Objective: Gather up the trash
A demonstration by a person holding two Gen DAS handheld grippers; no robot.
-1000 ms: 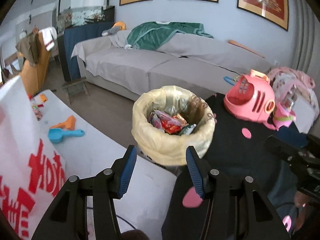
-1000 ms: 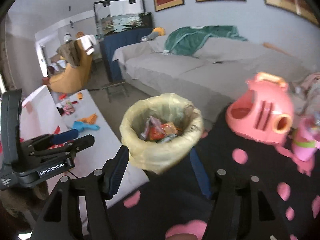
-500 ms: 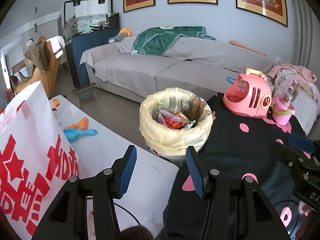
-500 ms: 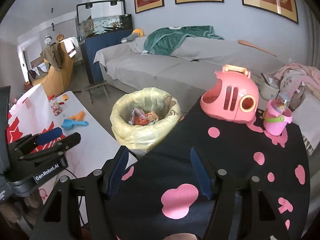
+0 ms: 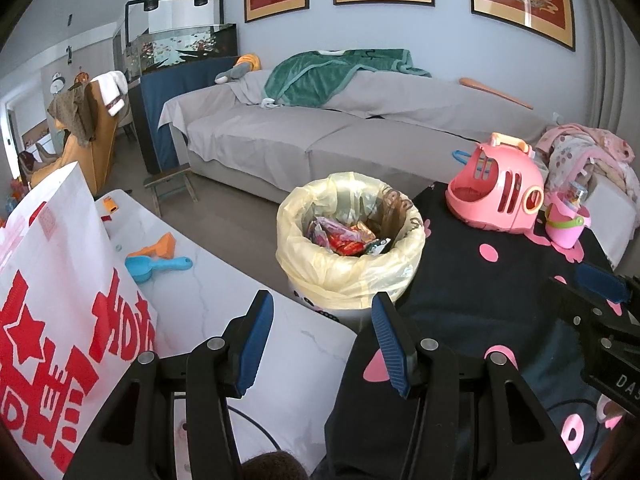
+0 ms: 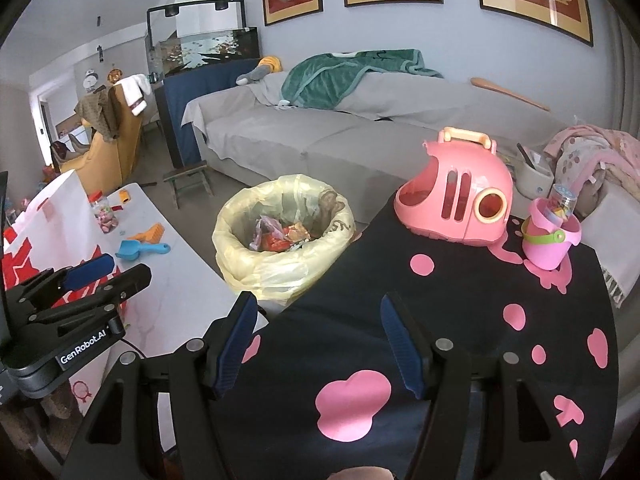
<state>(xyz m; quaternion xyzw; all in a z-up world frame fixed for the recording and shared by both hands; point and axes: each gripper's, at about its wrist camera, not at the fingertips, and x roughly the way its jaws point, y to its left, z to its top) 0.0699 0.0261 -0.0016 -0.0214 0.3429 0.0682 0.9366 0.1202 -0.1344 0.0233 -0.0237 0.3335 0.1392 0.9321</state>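
A trash bin lined with a yellow bag (image 5: 349,258) stands between a white table and a black cloth with pink spots; it also shows in the right wrist view (image 6: 285,236). Snack wrappers (image 5: 344,237) lie inside it. My left gripper (image 5: 322,338) is open and empty, held back from the bin's near side. My right gripper (image 6: 318,342) is open and empty above the black cloth (image 6: 460,320), to the right of the bin. Each gripper shows at the edge of the other's view.
A white bag with red characters (image 5: 52,300) stands on the white table (image 5: 224,280) with a blue scoop (image 5: 154,267) and orange toy. A pink toy carrier (image 6: 456,200) and pink bucket (image 6: 550,238) sit on the cloth. A grey sofa (image 5: 320,136) lies behind.
Both grippers have pulled back and up from the bin, which now looks smaller and farther. Both stay open and empty.
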